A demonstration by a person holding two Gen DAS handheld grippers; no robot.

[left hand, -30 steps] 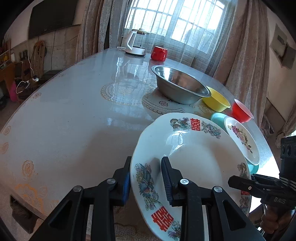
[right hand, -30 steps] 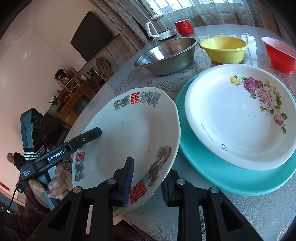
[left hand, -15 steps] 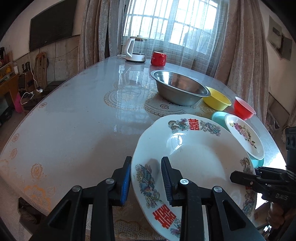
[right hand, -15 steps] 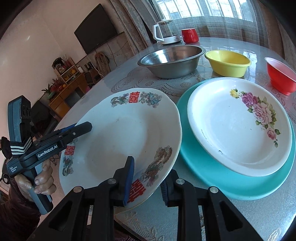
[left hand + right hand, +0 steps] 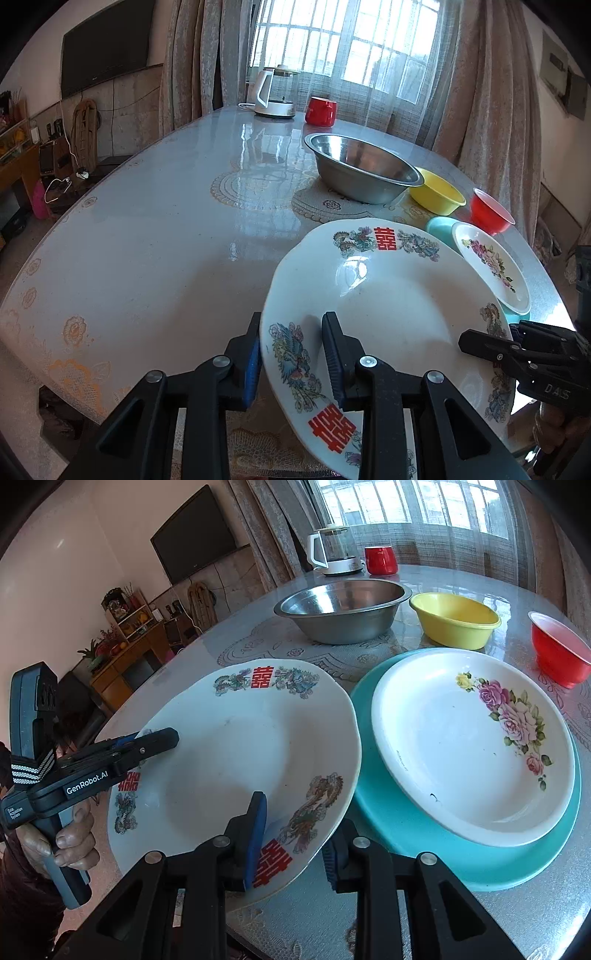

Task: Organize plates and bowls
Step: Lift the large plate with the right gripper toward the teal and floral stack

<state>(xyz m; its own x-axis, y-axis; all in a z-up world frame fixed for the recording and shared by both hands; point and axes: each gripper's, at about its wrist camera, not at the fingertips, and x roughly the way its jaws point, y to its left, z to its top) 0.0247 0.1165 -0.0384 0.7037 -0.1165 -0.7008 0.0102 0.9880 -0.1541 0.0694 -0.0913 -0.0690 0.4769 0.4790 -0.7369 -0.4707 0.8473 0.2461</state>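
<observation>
Dragon plate [image 5: 388, 306] rim pinched by both grippers, teal plate [image 5: 406, 834] just beside

Bright barred window [image 5: 343, 48], beige curtains [image 5: 491, 92], wall-mounted television [image 5: 195, 550]

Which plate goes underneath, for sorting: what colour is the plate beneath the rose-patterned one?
Turquoise plate; clearest in right wrist view.

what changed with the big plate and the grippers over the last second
The dragon plate has risen a little and tipped more level above the table, carried by both grippers together. Nothing was taken or let go: the left gripper and the right gripper each stay clamped on its rim, at opposite sides. The rose plate on the teal plate, the steel bowl, yellow bowl and red bowl have not moved.
</observation>
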